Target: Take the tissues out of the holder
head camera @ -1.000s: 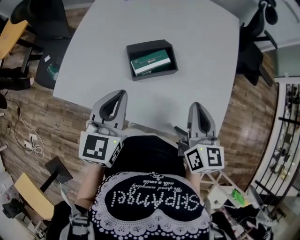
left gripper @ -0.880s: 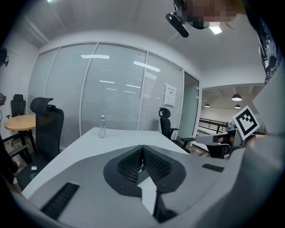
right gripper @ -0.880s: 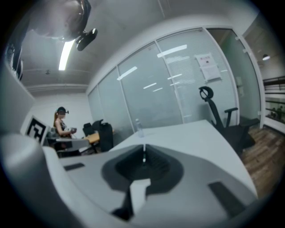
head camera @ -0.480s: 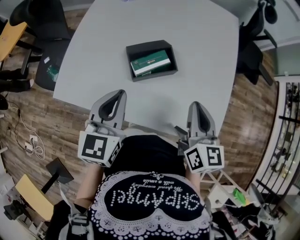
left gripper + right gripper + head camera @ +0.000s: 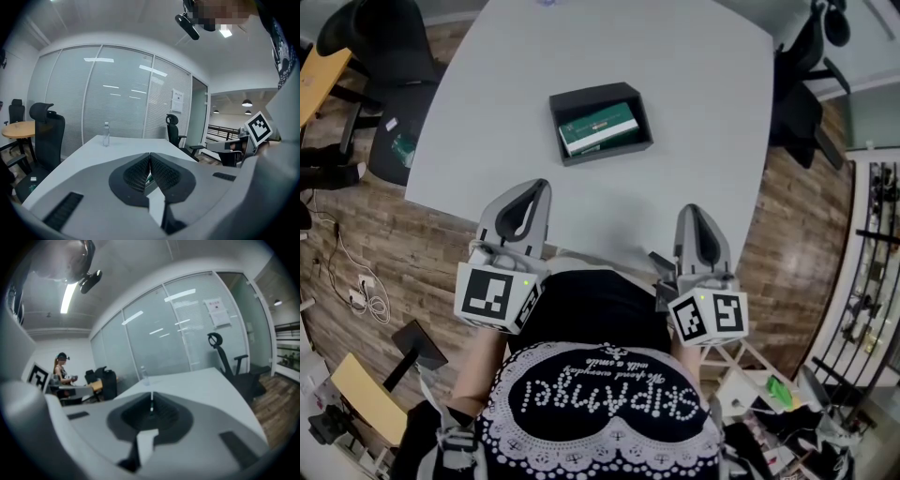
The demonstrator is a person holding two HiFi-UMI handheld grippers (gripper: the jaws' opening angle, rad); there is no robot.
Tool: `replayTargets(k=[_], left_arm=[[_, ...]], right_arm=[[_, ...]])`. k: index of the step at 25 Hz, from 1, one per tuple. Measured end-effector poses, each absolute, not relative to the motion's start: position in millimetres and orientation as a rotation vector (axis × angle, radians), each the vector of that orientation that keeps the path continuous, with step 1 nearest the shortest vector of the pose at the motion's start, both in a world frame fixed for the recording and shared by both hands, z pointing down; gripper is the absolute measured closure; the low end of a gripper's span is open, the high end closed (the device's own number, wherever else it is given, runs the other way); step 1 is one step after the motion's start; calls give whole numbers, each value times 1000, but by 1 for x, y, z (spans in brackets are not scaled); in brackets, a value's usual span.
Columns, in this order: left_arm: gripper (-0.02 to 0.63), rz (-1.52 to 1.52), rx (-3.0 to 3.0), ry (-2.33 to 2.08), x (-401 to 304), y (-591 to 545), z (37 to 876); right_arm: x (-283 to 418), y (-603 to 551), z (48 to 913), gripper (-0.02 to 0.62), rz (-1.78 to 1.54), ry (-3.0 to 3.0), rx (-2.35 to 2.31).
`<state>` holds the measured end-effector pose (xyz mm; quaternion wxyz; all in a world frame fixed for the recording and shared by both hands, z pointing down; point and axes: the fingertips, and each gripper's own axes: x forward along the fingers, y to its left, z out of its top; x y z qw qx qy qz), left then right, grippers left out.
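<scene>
A black open-topped holder (image 5: 600, 122) lies on the white table (image 5: 694, 84), with a green and white tissue pack (image 5: 599, 128) lying inside it. My left gripper (image 5: 538, 185) is held at the near table edge, below the holder, jaws shut with nothing between them. My right gripper (image 5: 692, 210) is level with it further right, also shut and empty. In the left gripper view the jaws of the left gripper (image 5: 150, 153) meet tip to tip, and a sliver of the tissue pack (image 5: 148, 178) shows between them. The right gripper (image 5: 151, 393) points across the table.
A clear water bottle (image 5: 106, 134) stands at the table's far end. Black office chairs (image 5: 380, 37) stand at the left and right (image 5: 811, 66) of the table. Another person (image 5: 61, 367) stands at a desk in the right gripper view. Wooden floor surrounds the table.
The view has shifted slightly, so the holder sits a little higher and to the left in the picture. Both grippers keep their places and stay shut.
</scene>
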<state>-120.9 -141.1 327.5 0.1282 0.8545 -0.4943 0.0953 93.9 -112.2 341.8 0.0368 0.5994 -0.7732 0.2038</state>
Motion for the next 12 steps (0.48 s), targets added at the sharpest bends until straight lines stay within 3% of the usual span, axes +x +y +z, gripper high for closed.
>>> replayTargets(k=[5, 8, 12], left_arm=[[573, 276, 2508, -1444, -125, -149, 323], [505, 277, 2541, -1407, -121, -157, 322], [464, 287, 2582, -1399, -118, -175, 316]], right_arm=[[92, -115, 342, 560, 629, -2371, 1840], [94, -115, 345, 560, 637, -2362, 1846], [99, -116, 347, 560, 645, -2348, 1861]])
